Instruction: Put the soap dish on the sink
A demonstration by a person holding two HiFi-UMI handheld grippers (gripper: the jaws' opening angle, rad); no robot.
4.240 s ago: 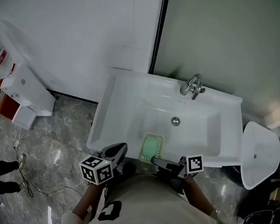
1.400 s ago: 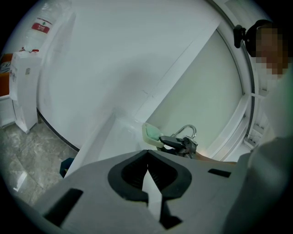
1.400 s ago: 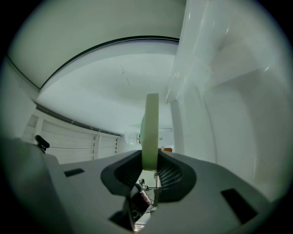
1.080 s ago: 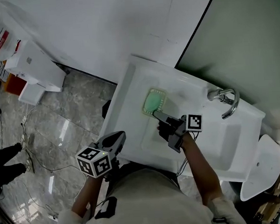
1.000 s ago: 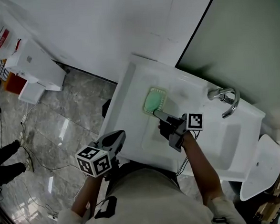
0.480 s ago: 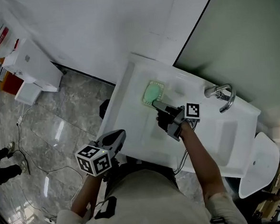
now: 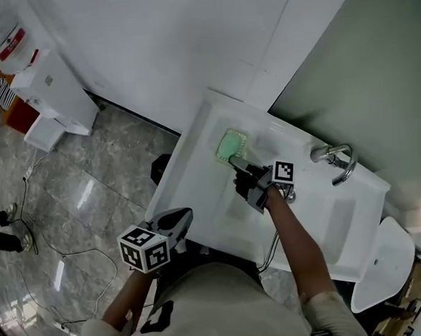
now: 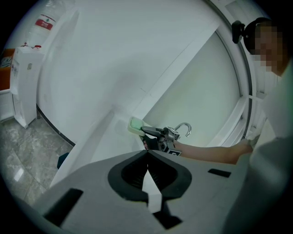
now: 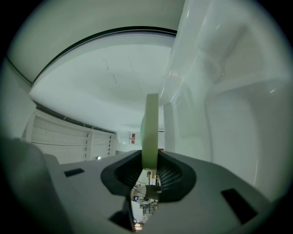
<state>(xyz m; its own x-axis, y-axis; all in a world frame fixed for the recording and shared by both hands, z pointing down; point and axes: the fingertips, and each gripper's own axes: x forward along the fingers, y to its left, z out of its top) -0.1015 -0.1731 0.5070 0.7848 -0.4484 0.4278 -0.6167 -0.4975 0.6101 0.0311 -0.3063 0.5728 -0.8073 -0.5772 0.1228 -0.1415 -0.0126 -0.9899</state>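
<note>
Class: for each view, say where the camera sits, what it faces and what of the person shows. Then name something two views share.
Head view: on the head, looking down at the sink; torso, arms, left claw and right claw show.
Left gripper view: on the left claw, facing across the sink towards the tap; its shut jaws and the right forearm show.
Right gripper view: on the right claw, facing the white wall; only its jaws show, clamped on the soap dish.
Shared: the soap dish, in all three.

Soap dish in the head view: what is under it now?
Under the soap dish lies the white back corner ledge of the sink. The right hand-held gripper clamps the dish's near edge. The ledge directly below is covered, so contact cannot be judged.
</note>
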